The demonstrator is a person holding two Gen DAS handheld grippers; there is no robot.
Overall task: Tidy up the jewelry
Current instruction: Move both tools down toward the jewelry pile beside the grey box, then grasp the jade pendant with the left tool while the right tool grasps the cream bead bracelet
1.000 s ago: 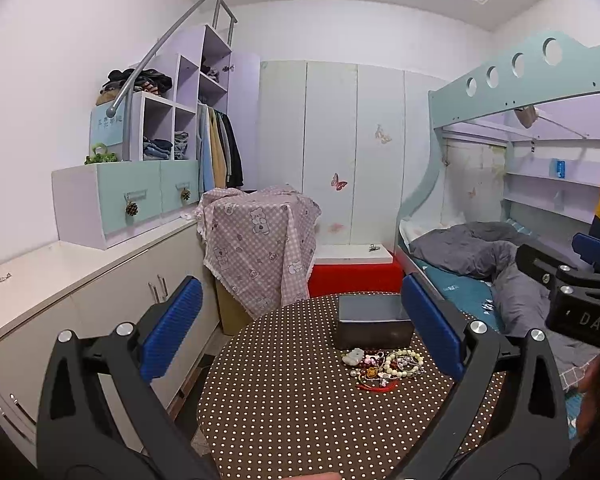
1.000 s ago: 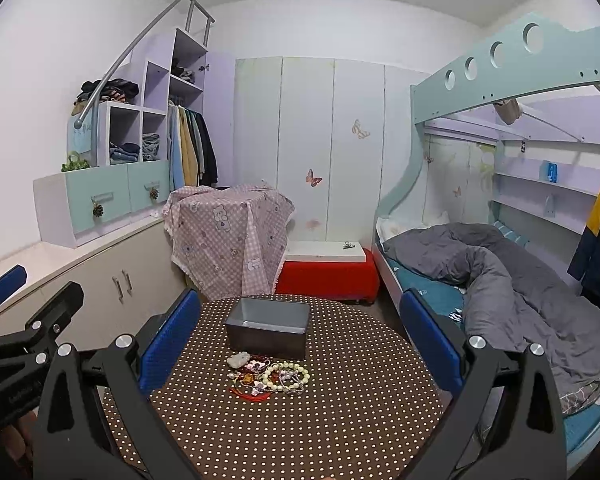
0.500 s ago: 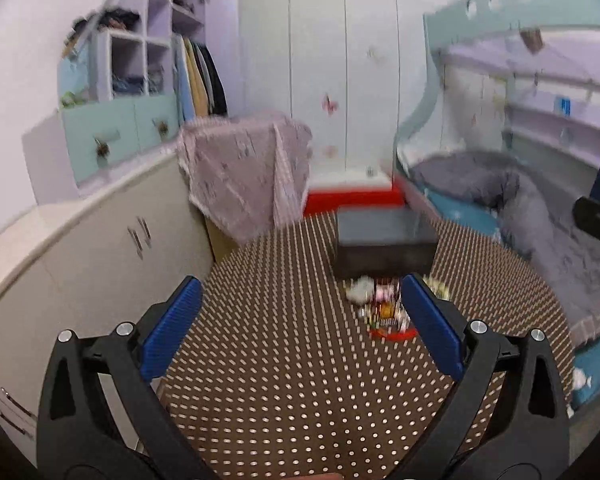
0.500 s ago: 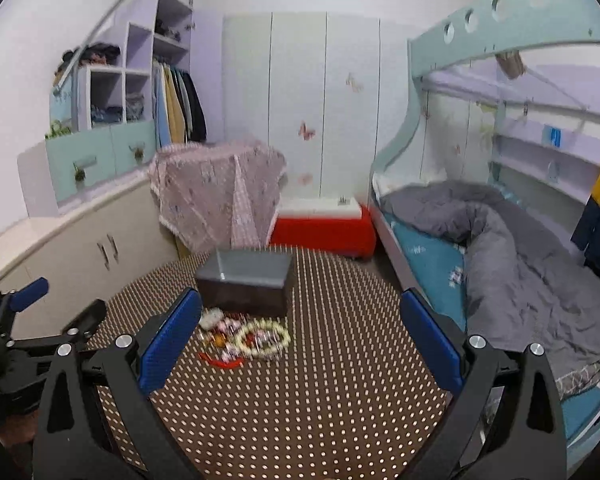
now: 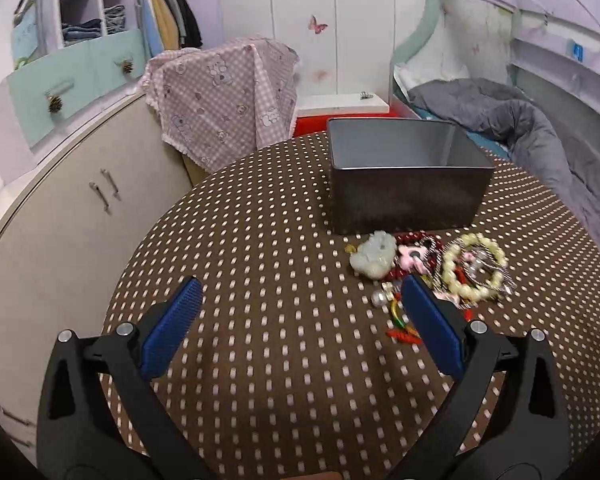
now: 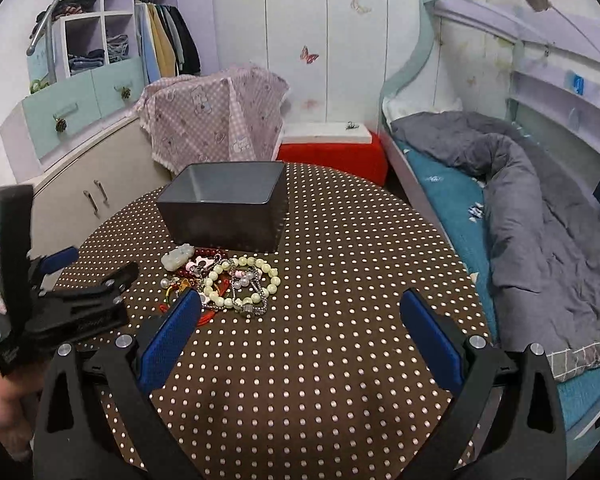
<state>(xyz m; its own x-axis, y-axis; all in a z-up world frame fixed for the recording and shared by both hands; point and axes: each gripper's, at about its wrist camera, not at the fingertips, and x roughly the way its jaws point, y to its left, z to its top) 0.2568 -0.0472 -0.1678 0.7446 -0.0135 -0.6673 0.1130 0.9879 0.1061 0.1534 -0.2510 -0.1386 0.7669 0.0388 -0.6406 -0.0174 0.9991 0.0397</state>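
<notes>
- Lying in a tangled heap, the jewelry (image 6: 220, 280) sits on the dotted table (image 6: 340, 360) just in front of the grey box (image 6: 224, 210), which looks empty.
- Left gripper (image 5: 298, 304) hovers over the table with jaws spread wide, holding nothing; its right finger is just beside the heap.
- Right gripper (image 6: 300, 320) is likewise released and empty, the heap near its left finger.
- Pieces look light, small and loose: the pearl bracelet (image 6: 242, 282) is probably slippery, the chains limp and apt to snag neighbours.
- The pale pendant (image 5: 374, 254) looks stiff, maybe fragile; I would pinch it across its body.
- For the bracelet, pinch one side of the loop.
</notes>
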